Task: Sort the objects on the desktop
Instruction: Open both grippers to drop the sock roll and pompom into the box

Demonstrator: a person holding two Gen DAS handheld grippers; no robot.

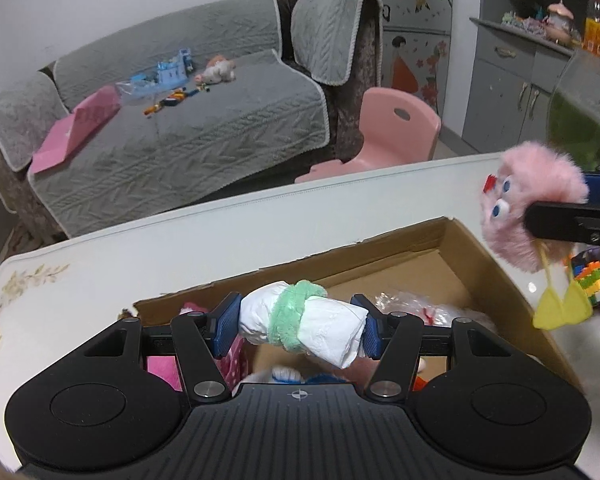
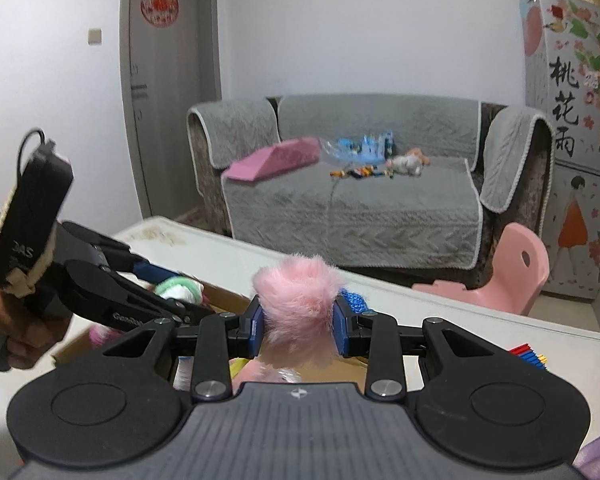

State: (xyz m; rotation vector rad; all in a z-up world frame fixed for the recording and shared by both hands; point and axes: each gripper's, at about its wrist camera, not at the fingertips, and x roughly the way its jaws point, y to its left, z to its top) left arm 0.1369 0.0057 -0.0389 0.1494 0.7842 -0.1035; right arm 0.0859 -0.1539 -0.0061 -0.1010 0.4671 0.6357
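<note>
My left gripper is shut on a white tissue roll wrapped in a green fuzzy band, held over the open cardboard box. The box holds pink and white soft items. My right gripper is shut on a pink furry toy. In the left wrist view that pink furry toy has blue eyes and yellow feet and hangs over the box's right edge. The left gripper with its white and green roll shows at the left of the right wrist view, a hand holding it.
The box sits on a white table. Coloured building bricks lie on the table right of the box. Beyond the table stand a grey sofa with toys on it and a pink child's chair.
</note>
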